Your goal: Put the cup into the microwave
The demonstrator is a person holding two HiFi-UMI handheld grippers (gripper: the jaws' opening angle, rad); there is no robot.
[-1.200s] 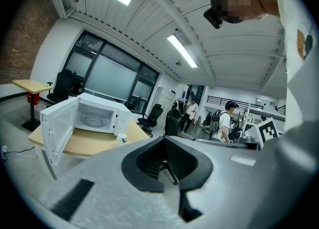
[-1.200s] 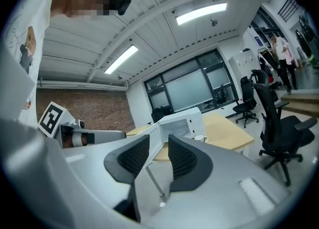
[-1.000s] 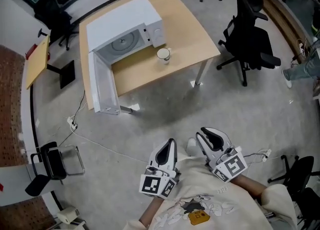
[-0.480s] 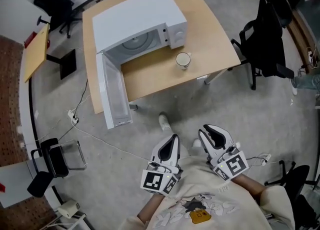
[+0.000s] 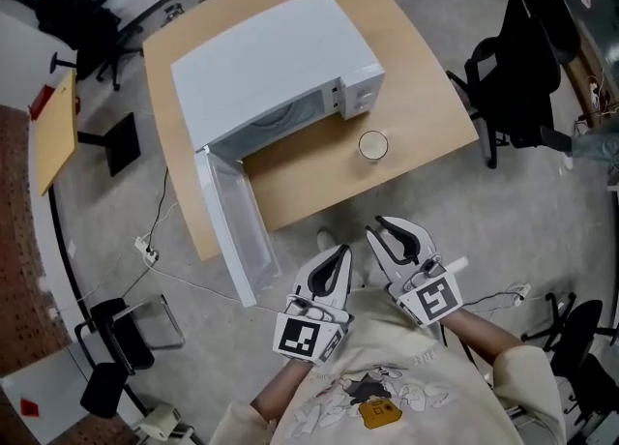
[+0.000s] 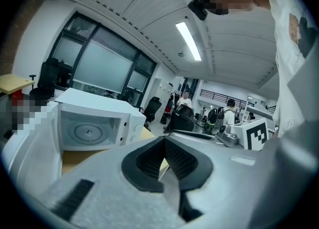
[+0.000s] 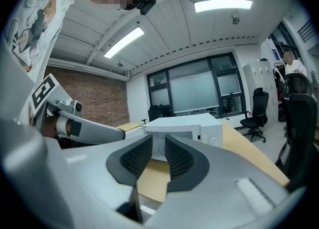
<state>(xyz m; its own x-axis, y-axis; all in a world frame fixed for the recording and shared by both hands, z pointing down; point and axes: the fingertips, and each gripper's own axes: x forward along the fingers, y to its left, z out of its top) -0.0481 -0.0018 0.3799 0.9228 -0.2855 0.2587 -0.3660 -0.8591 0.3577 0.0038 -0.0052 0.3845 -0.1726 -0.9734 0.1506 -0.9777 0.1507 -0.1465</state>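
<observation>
A white cup (image 5: 372, 146) stands on the wooden table (image 5: 411, 61), just in front of the white microwave's (image 5: 271, 66) control panel. The microwave door (image 5: 237, 232) hangs wide open past the table's near edge. Both grippers are held over the floor, short of the table. My left gripper (image 5: 340, 255) is shut and empty, its pads meeting at the tips. My right gripper (image 5: 392, 233) is open by a narrow gap with nothing in it, the cup a little beyond it. The open microwave (image 6: 92, 129) shows in the left gripper view and the microwave (image 7: 184, 126) in the right gripper view; the cup appears in neither.
Black office chairs (image 5: 522, 66) stand to the right of the table. A folding chair (image 5: 116, 337) and a floor cable (image 5: 155, 250) lie at the left, near a small yellow side table (image 5: 53, 119). A shoe (image 5: 329, 240) shows near the table's edge.
Table, microwave and cup have come nearer as the person walks up. Both grippers have travelled toward the table's near edge. Their jaws look unchanged.
</observation>
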